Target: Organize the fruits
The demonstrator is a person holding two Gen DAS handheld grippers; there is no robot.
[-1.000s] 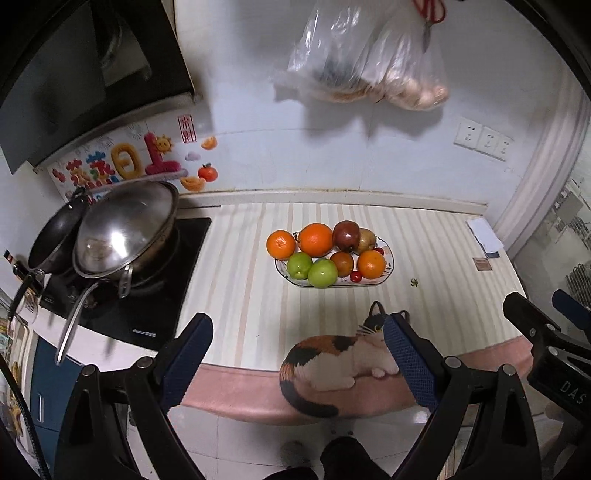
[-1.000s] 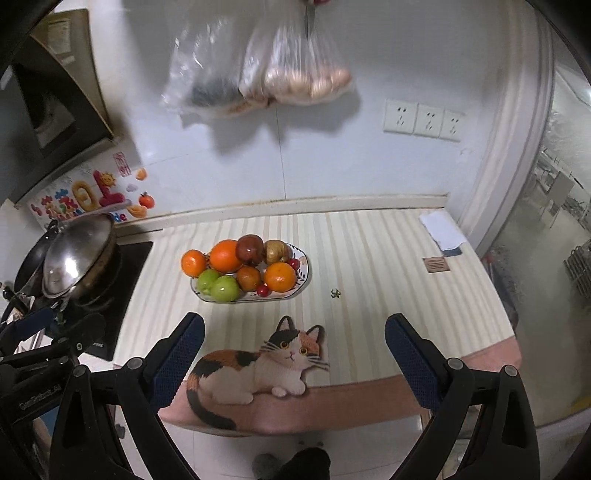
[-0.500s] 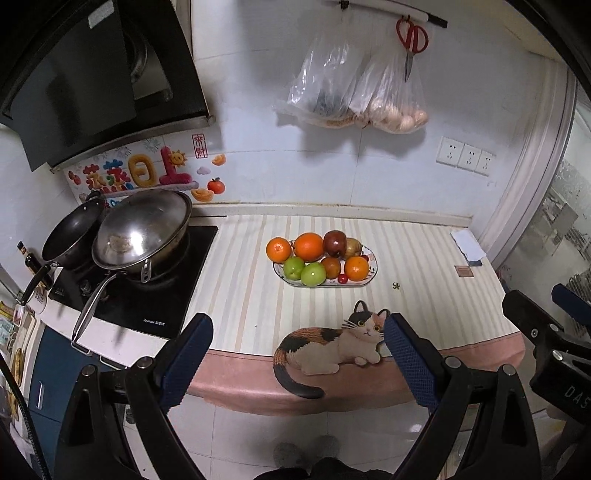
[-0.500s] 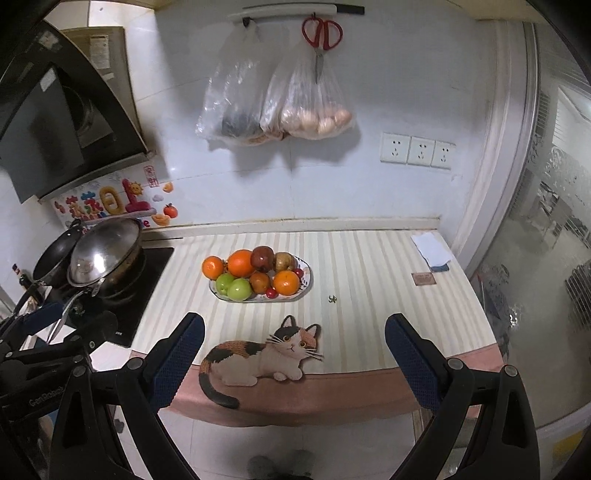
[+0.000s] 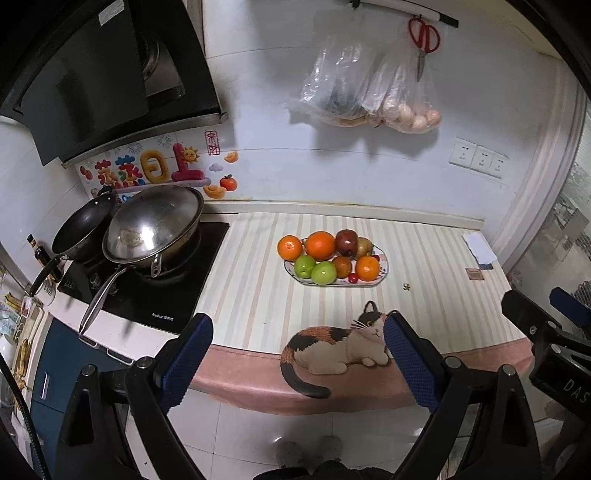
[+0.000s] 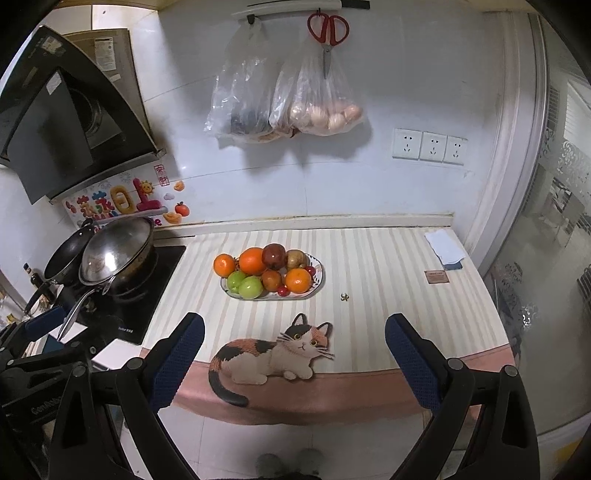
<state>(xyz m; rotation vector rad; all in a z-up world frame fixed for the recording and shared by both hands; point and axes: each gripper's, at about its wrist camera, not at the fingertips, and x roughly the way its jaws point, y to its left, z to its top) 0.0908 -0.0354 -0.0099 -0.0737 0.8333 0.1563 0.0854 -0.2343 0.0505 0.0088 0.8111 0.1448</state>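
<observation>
An oval plate (image 5: 380, 278) (image 6: 318, 283) on the striped counter holds several fruits: oranges (image 5: 320, 244) (image 6: 298, 280), green apples (image 5: 323, 273) (image 6: 250, 287), a dark red apple (image 5: 346, 242) (image 6: 274, 256) and small red tomatoes. One small orange (image 5: 290, 247) (image 6: 224, 265) sits at the plate's left end. My left gripper (image 5: 295, 350) is open and empty, well back from the counter's front edge. My right gripper (image 6: 294, 347) is open and empty, also off the counter.
A cat-shaped mat (image 5: 340, 347) (image 6: 273, 356) lies at the counter's front edge. A stove with a steel wok (image 5: 153, 225) (image 6: 118, 249) and a black pan (image 5: 83, 229) stands left. Plastic bags (image 6: 284, 107) and red scissors (image 6: 328, 33) hang on the wall. A cloth (image 6: 445, 247) lies far right.
Both grippers have drawn back and up from the counter, so the plate and mat look smaller and more of the wall shows. Both stay open.
</observation>
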